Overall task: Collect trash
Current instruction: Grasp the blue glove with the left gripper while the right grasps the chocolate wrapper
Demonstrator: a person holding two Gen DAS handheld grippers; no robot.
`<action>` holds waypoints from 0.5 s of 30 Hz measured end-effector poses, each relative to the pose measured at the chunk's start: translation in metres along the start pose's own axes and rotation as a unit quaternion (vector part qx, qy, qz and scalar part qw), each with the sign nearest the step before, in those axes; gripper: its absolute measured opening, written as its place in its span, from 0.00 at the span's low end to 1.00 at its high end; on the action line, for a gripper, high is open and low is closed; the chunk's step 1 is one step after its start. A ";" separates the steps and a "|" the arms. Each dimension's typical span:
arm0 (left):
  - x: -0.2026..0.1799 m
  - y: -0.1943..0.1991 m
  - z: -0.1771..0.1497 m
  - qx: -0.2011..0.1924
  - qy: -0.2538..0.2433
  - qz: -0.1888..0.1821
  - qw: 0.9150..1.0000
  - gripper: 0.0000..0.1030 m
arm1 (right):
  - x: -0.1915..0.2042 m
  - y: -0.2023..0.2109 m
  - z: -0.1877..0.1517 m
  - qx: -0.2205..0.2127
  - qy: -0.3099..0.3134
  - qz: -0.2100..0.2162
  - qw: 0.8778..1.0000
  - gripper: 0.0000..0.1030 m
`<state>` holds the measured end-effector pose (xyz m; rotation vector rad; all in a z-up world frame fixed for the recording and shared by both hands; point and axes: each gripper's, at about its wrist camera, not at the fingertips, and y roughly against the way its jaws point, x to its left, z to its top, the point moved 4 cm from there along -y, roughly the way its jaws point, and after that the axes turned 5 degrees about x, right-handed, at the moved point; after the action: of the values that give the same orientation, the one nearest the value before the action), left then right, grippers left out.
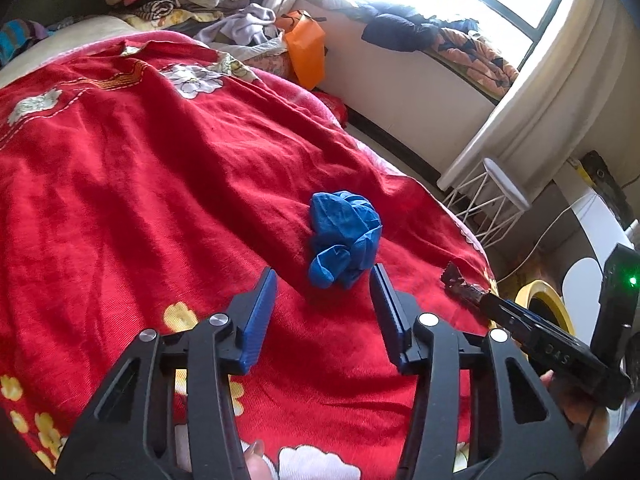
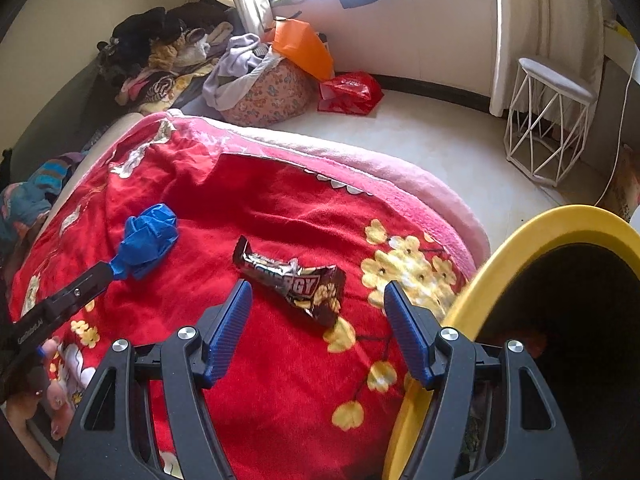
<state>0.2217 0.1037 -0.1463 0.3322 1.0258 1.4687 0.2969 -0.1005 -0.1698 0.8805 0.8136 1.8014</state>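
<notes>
A crumpled blue glove (image 1: 343, 238) lies on the red flowered blanket (image 1: 140, 180). My left gripper (image 1: 323, 280) is open just short of it, the glove's near end between the fingertips. The glove also shows in the right wrist view (image 2: 150, 236), with the left gripper's tip at its near end. A dark snack wrapper (image 2: 296, 280) lies on the blanket between and just beyond the open fingers of my right gripper (image 2: 318, 292). In the left wrist view the wrapper (image 1: 460, 280) sits near the bed edge at the right gripper's tip.
A yellow-rimmed dark bin (image 2: 560, 280) stands right beside the bed, next to my right gripper. A white wire stool (image 2: 548, 120) stands on the floor by the curtain. Clothes, an orange bag (image 2: 304, 46) and a red bag (image 2: 350, 92) lie beyond the bed.
</notes>
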 end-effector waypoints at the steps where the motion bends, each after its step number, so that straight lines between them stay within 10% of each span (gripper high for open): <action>1: 0.000 -0.002 0.000 0.001 0.000 -0.001 1.000 0.38 | 0.000 -0.002 0.002 0.002 0.001 -0.001 1.000 0.64; 15: 0.002 -0.014 0.000 0.009 0.007 -0.010 1.000 0.24 | 0.020 -0.017 0.002 0.021 0.048 0.013 0.999 0.31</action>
<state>0.2301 0.1035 -0.1572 0.3249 1.0513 1.4467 0.3005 -0.0757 -0.1784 0.8393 0.9094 1.8665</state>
